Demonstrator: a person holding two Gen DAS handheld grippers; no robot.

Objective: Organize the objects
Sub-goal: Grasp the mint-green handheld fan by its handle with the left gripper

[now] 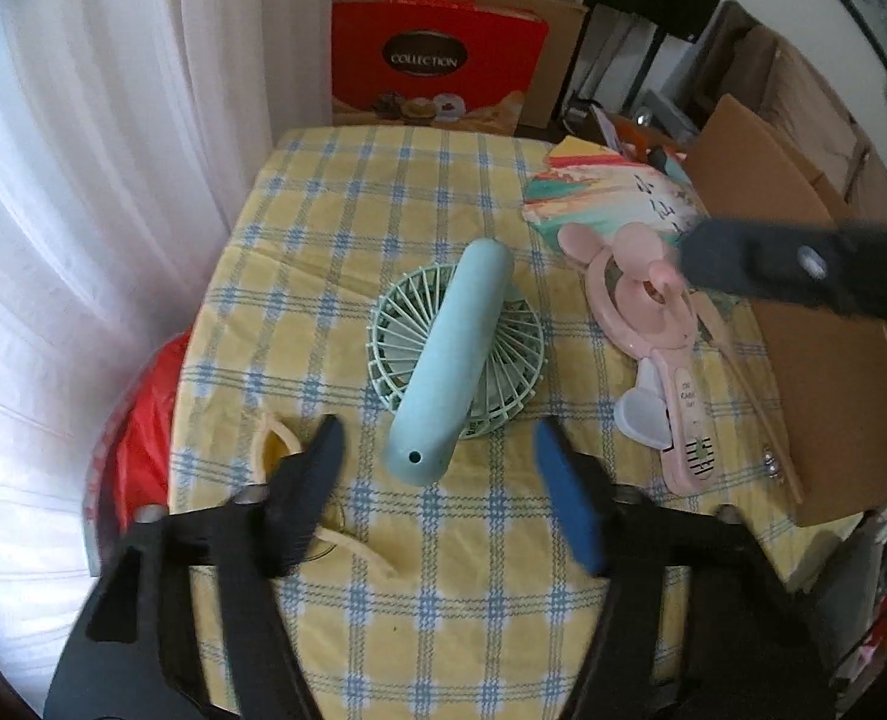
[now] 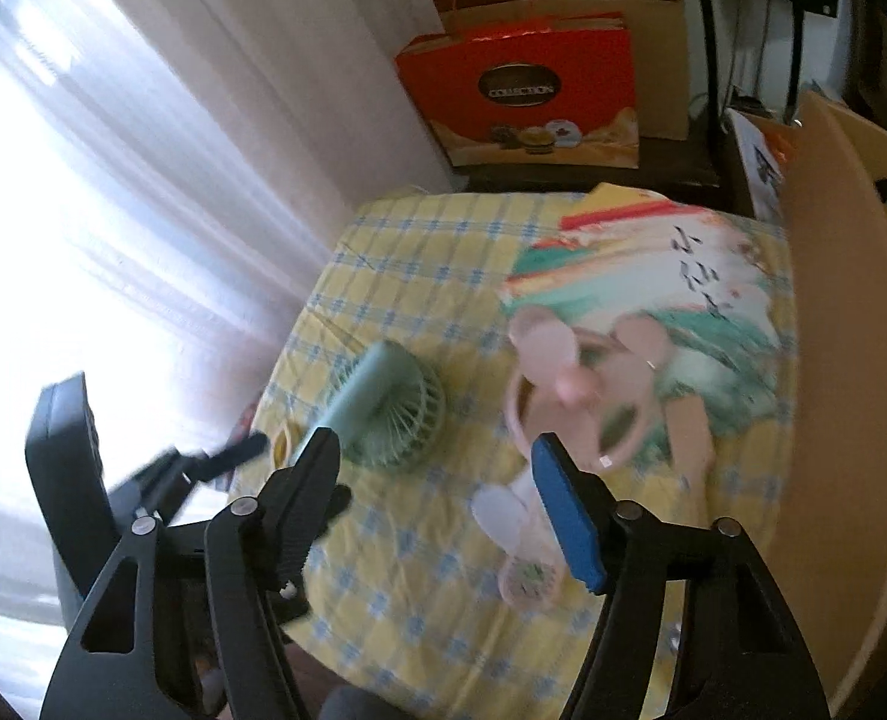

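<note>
A mint-green hand fan (image 1: 455, 354) lies folded on the checked tablecloth (image 1: 353, 228), handle pointing toward me. My left gripper (image 1: 437, 459) hangs just above it, open, and the handle's end sits between the fingertips without either pad touching it. To the right lies a pink mouse-eared fan (image 1: 641, 312); one blurred finger (image 1: 743, 267) of my right gripper hovers over its head. In the right wrist view my right gripper (image 2: 434, 450) stands open and empty above the cloth, between the green fan (image 2: 383, 414) and the pink fan (image 2: 569, 390).
A colourful flat paper fan (image 1: 599, 192) lies behind the pink one. An open cardboard box (image 1: 803, 330) stands along the table's right edge. A small yellow item (image 1: 275, 444) rests near the left edge. Behind are a red gift bag (image 1: 437, 60) and white curtains (image 1: 83, 180).
</note>
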